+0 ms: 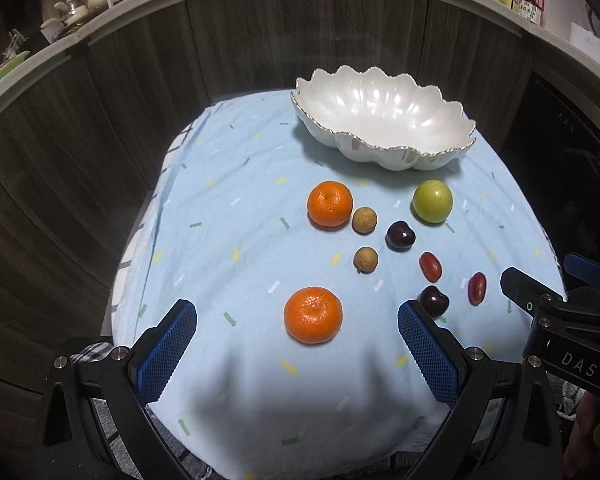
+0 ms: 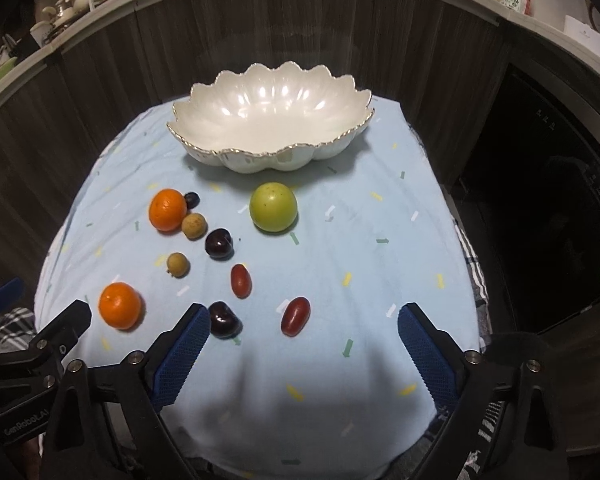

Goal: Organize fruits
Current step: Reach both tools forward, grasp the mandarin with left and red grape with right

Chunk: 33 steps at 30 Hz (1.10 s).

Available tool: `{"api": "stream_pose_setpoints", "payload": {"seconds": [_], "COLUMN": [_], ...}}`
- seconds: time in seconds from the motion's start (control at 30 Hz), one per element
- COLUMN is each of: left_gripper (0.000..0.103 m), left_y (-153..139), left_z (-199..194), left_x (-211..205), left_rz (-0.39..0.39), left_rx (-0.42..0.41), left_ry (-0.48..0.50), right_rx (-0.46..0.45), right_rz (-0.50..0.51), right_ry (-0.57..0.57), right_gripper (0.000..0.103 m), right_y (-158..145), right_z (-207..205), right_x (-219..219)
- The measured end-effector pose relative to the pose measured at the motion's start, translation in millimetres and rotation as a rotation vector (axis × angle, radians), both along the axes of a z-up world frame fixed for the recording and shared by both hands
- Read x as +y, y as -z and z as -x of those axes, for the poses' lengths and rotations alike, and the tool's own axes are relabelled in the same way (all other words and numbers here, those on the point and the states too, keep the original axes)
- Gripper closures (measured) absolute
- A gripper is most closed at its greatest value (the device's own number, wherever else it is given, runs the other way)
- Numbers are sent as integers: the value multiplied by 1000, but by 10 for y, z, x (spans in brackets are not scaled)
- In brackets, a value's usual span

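Fruits loose on bench: near mandarin point(image 1: 313, 315) lies just ahead between spread left gripper point(image 1: 297, 322) jaws; red date point(image 2: 295, 316) between spread right gripper point(image 2: 304, 326) jaws. Light, round, rolls; pinch across widest middle.

bowl point(image 2: 204, 120) empty, cloth point(image 2: 380, 280) right side bare

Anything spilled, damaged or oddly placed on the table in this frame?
Nothing stands out. The scalloped white bowl sits upright and empty on the blue cloth, and the fruits lie intact on the cloth in front of it. One small dark fruit is tucked behind the far orange.
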State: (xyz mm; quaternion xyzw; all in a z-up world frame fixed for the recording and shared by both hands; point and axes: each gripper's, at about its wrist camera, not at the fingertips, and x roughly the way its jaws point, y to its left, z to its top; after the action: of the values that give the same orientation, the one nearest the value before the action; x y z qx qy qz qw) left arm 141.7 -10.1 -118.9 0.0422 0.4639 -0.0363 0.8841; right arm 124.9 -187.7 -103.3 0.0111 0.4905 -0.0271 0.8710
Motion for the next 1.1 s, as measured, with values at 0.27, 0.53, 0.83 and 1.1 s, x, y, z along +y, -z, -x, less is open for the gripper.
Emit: {"api": "stream_pose_setpoints", "payload": {"seconds": [0.27,0.53,0.83,1.1], "left_gripper": [1,4,10,20], "left_y": [175,305,500,617], "left_z": [-106,-218,-301,-342], "left_x": [-15,-22,-78,-75], "left_rz": [-4,-8,-15,-15], "left_rx": [29,48,85,107], "left_ry": [12,16,32,40], "right_rx": [30,55,100,124], "right_rz": [12,18,9,-2], "right_ry": [3,3,6,-2], "right_gripper": [9,10,20,33], "right_y": [157,303,506,632], "right_z": [-94,-216,-323,-363], "right_x": [-12,-22,-62,-44]}}
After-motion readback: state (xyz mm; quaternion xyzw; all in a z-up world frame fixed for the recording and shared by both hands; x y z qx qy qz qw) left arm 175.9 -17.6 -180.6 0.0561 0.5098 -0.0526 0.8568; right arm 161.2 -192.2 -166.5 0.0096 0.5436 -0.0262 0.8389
